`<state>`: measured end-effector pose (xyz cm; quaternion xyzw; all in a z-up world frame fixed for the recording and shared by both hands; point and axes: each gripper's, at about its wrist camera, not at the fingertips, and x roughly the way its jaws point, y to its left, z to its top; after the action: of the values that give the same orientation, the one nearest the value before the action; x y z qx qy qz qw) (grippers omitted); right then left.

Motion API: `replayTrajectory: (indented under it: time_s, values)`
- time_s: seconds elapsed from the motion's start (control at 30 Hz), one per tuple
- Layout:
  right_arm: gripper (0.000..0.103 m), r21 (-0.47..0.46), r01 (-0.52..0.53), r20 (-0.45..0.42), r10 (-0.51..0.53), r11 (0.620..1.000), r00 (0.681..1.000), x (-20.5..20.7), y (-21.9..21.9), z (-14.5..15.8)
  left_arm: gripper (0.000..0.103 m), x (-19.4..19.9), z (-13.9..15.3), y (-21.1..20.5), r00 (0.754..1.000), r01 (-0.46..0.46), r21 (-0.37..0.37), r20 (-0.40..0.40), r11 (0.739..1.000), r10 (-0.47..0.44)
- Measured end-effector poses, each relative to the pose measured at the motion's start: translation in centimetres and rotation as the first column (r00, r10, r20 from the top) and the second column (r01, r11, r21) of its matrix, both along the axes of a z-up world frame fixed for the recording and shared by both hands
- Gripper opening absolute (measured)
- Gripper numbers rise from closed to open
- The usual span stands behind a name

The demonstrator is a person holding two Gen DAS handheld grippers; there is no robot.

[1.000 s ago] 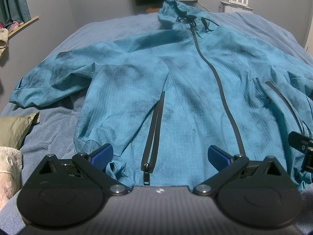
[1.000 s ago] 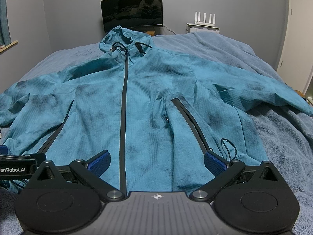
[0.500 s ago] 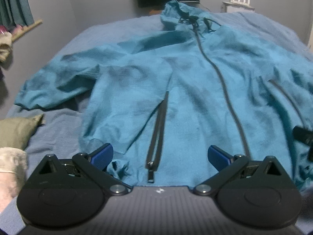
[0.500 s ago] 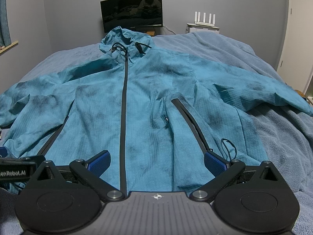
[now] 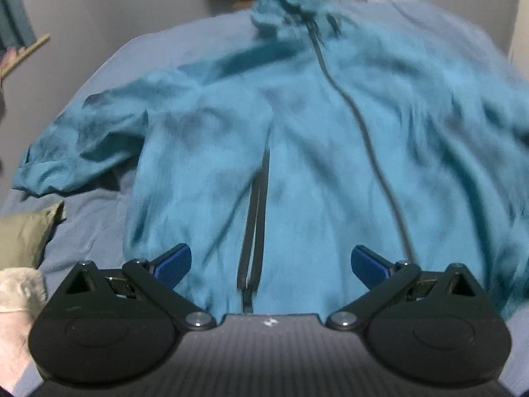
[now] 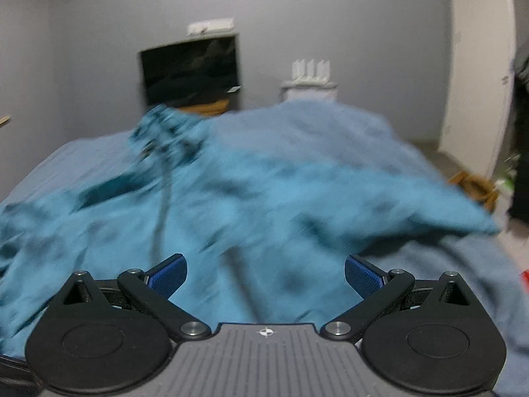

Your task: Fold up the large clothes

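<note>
A teal hooded jacket [image 5: 314, 152] lies front-up and zipped on the bed, hood at the far end, sleeves spread to both sides. My left gripper [image 5: 271, 263] hovers open over the hem, its blue pads either side of the left pocket zip [image 5: 254, 228]. In the right wrist view the same jacket [image 6: 264, 218] is motion-blurred. My right gripper [image 6: 266, 273] is open above the jacket's lower right part, with nothing between its fingers. The right sleeve [image 6: 429, 205] stretches off to the right.
A blue-grey blanket [image 5: 82, 218] covers the bed. An olive cushion [image 5: 26, 238] and a pale fluffy cloth [image 5: 16, 284] lie at the bed's left edge. A dark screen [image 6: 190, 69], a white router [image 6: 310, 69] and a white door [image 6: 479, 66] stand beyond the bed.
Both views have turned blurred from fast motion. The right gripper's view has tilted up and swung right, showing more wall and door. The left gripper has shifted slightly forward over the hem.
</note>
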<state>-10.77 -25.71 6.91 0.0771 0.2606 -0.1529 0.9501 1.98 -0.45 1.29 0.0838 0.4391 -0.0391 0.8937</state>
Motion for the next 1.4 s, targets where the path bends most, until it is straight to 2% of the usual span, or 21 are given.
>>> replayTrajectory:
  time_s: [0.1,0.17,0.23,0.33,0.43,0.53,0.63,0.7,0.73,0.8,0.87,1.0,1.1,1.27,1.33,1.37,1.4]
  values:
    - [0.103,-0.028,0.040,0.070,-0.038,0.999,0.997,0.6,-5.1,0.2,0.103,2.2,2.5,-0.2,0.994,-0.019,0.018,0.110,1.000,0.016]
    - [0.103,0.009,0.074,0.079,-0.075,0.997,0.994,1.4,-8.8,0.0,0.103,4.2,3.7,-1.0,0.984,-0.018,0.059,0.176,0.998,0.008]
    - [0.103,0.060,0.129,0.057,-0.133,0.990,0.989,2.5,-12.8,-0.5,0.103,6.5,4.1,-1.8,0.982,-0.028,0.089,0.189,0.996,0.011]
    - [0.103,0.118,0.202,0.057,-0.210,0.972,0.976,3.6,-18.5,-2.0,0.103,9.4,3.6,-2.4,0.976,-0.034,0.077,0.217,0.996,0.017]
    - [0.103,0.153,0.290,0.032,-0.298,0.945,0.954,4.8,-23.9,-4.1,0.103,11.1,1.3,-2.4,0.984,-0.020,0.049,0.176,0.999,0.011]
    - [0.096,0.203,0.376,-0.013,-0.381,0.904,0.924,5.9,-28.5,-7.1,0.103,11.7,-2.0,-2.0,0.993,0.002,0.038,0.119,0.999,-0.006]
    - [0.083,0.257,0.445,-0.048,-0.449,0.858,0.892,6.8,-32.4,-9.9,0.103,12.5,-4.3,-1.8,0.999,0.009,0.057,0.051,0.998,-0.012]
    - [0.069,0.293,0.492,-0.070,-0.495,0.820,0.866,7.1,-34.5,-11.7,0.103,12.9,-5.3,-1.6,0.999,0.011,0.052,0.031,0.999,-0.013]
    - [0.065,0.315,0.513,-0.080,-0.516,0.798,0.853,7.2,-35.4,-12.5,0.103,12.9,-5.6,-1.6,1.000,0.015,0.049,0.024,0.999,-0.016]
    - [0.054,0.361,0.550,-0.102,-0.554,0.753,0.826,7.3,-36.7,-14.0,0.103,13.1,-6.3,-1.6,1.000,0.028,0.047,0.008,0.999,-0.028]
    - [0.050,0.401,0.568,-0.109,-0.578,0.719,0.809,7.3,-37.6,-15.2,0.103,13.4,-7.0,-1.7,0.999,0.036,0.048,-0.011,0.998,-0.035]
    - [0.049,0.457,0.590,-0.109,-0.616,0.666,0.780,7.5,-38.5,-17.3,0.103,14.1,-8.4,-1.4,0.998,0.028,0.038,-0.057,0.999,-0.026]
    - [0.051,0.489,0.592,-0.093,-0.637,0.640,0.765,7.9,-38.6,-18.3,0.103,14.3,-8.5,-1.1,0.998,0.015,0.019,-0.066,1.000,-0.014]
    - [0.052,0.509,0.595,-0.049,-0.669,0.622,0.741,8.4,-39.2,-19.4,0.103,14.6,-9.0,-1.0,0.996,0.011,0.027,-0.089,1.000,-0.008]
    - [0.048,0.497,0.603,-0.032,-0.681,0.624,0.732,8.6,-39.4,-19.5,0.103,14.7,-9.3,-1.2,0.995,0.017,0.043,-0.096,0.999,-0.013]
    - [0.042,0.484,0.608,-0.023,-0.686,0.629,0.728,8.7,-39.5,-19.5,0.103,14.8,-9.5,-1.2,0.995,0.021,0.051,-0.101,0.999,-0.016]
    - [0.029,0.461,0.615,-0.013,-0.688,0.640,0.726,8.9,-39.4,-19.3,0.103,14.8,-9.7,-1.2,0.994,0.022,0.055,-0.104,0.998,-0.016]
